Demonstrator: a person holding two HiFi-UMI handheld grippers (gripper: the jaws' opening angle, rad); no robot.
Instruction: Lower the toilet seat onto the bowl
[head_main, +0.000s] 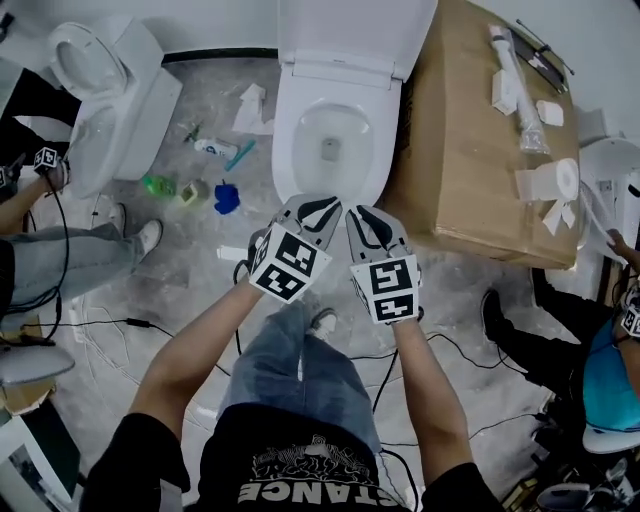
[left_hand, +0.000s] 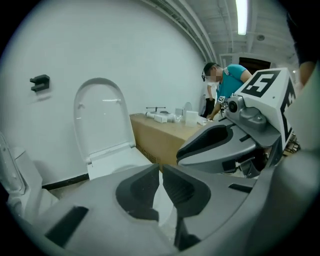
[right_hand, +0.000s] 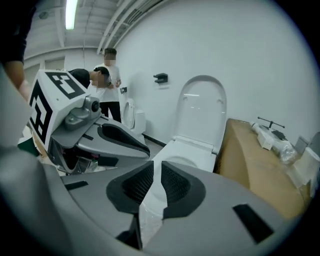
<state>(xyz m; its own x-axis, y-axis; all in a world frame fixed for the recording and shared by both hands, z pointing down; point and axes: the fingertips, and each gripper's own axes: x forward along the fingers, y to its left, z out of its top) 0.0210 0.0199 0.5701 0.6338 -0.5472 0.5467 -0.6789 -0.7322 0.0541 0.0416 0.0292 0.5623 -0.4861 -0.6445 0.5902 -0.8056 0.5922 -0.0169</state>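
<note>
While the toilet seat (head_main: 352, 35) stands upright against the wall, well beyond the fingertips of both grippers, the lowering is judged not yet begun. Whether lid and seat ring are raised together cannot be told. The bowl (head_main: 330, 140) lies uncovered just ahead of and below the fingertips.

The left gripper (head_main: 318, 208) and the right gripper (head_main: 372, 222) are held side by side, close together, before the bowl's near rim. In the left gripper view the 2 fingers (left_hand: 137, 192) are set narrow, with a thin slit left between the pads and nothing caught in it. The same is recorded in the right gripper view: the fingers (right_hand: 175, 187) are narrow and nothing is gripped. No contact with seat or bowl is observed.

Step in hand: approach, as judged from the empty fingers and the raised seat. For the next move a reach forward and upward past the bowl is called for, so that the seat's top edge is met by the fingertips. The narrow setting may serve for hooking or pushing. A grip on the edge would require the fingers to be opened. The seat is then to be tipped toward the fingers and let down under control, since a dropped seat may strike the bowl hard.
</note>
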